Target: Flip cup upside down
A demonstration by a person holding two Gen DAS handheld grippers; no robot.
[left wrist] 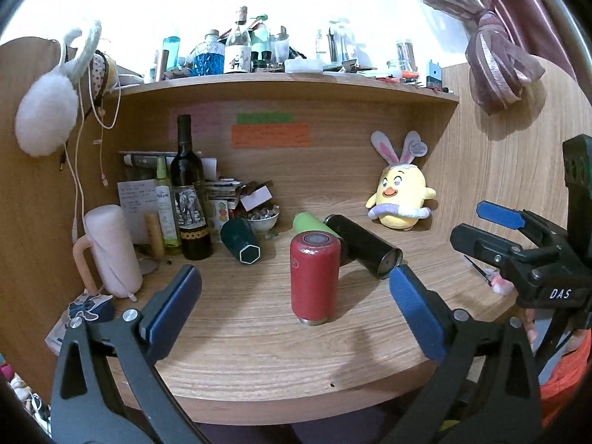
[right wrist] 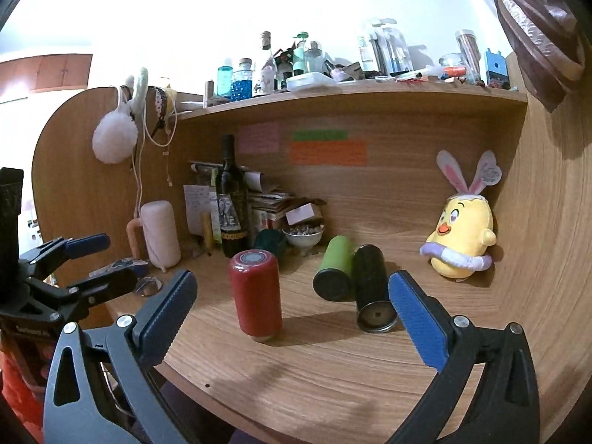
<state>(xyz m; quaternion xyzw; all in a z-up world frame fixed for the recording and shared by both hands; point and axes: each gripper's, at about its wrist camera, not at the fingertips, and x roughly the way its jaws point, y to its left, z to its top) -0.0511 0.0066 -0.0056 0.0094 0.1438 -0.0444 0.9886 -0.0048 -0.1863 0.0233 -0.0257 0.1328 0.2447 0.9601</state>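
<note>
Both grippers, left (left wrist: pixel 296 309) and right (right wrist: pixel 292 309), spread apart, empty; red cup (left wrist: pixel 314 277) standing inverted on desk (left wrist: pixel 259 351).

Red cup (left wrist: pixel 315 278), lime-green cup (right wrist: pixel 335 259), blue-padded tools, wood-grain desk (left wrist: pixel 259 351).

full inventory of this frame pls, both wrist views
red cup: 1, red, standing mid-desk
green cup: 1, green, lying behind red cup
black cup: 1, black, lying beside green cup
teal cup: 1, dark teal, lying near bowl
bowl: 1, white, back left
wine bottle: 1, dark, back left
chick plush: 1, yellow, back right
pink mug: 1, pale pink, left edge
left hand-held gripper: open, empty
right hand-held gripper: open, empty
</note>
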